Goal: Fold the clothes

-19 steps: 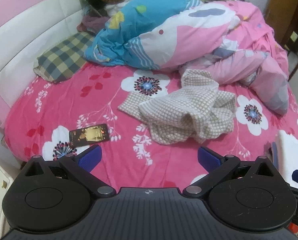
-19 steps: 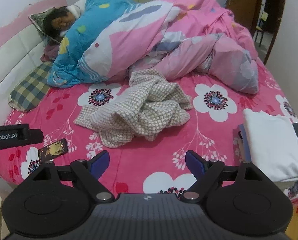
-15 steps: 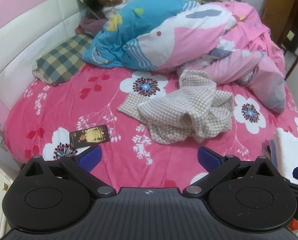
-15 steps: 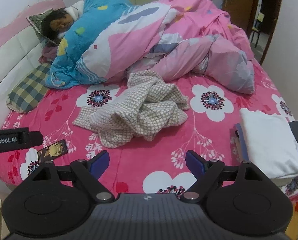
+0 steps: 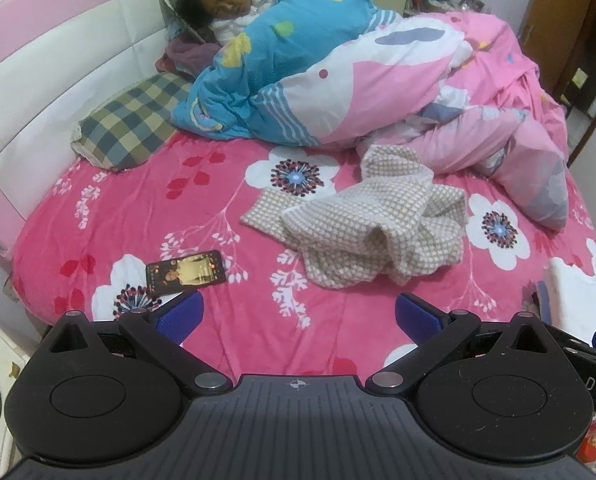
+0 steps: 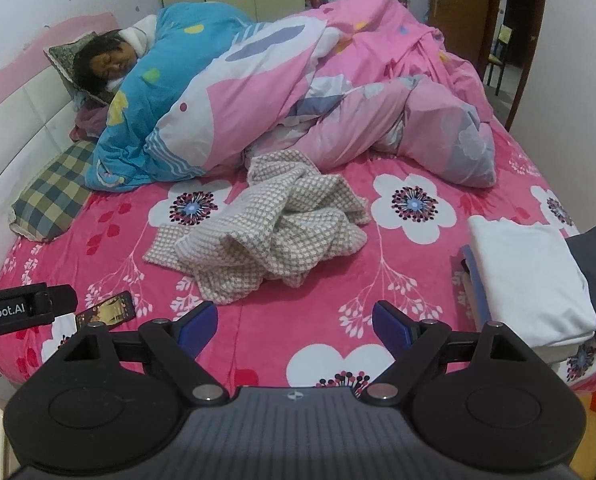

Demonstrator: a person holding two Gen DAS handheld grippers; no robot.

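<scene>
Left wrist view first: the left gripper (image 5: 296,316) hangs over the near edge of the bed (image 5: 110,216), blue-padded jaws spread wide with nothing between them. The thing to fold, a crumpled beige checkered garment (image 5: 372,226), sits bunched up mid-bed, well ahead of the fingers and a bit right. A phone (image 5: 185,273) lies face-up with its screen lit, near the left finger. Far right, a black bar shows the letters "DAS", the rest cut off.

Right wrist view: the right gripper (image 6: 294,326) is also spread wide and holding nothing, with the garment (image 6: 276,226) straight ahead on the pink flowered sheet, just touching the big duvet (image 6: 298,92). The other gripper's arm pokes in at left reading "nRobot.AI". A folded white stack (image 6: 528,276) sits at the right edge.
</scene>
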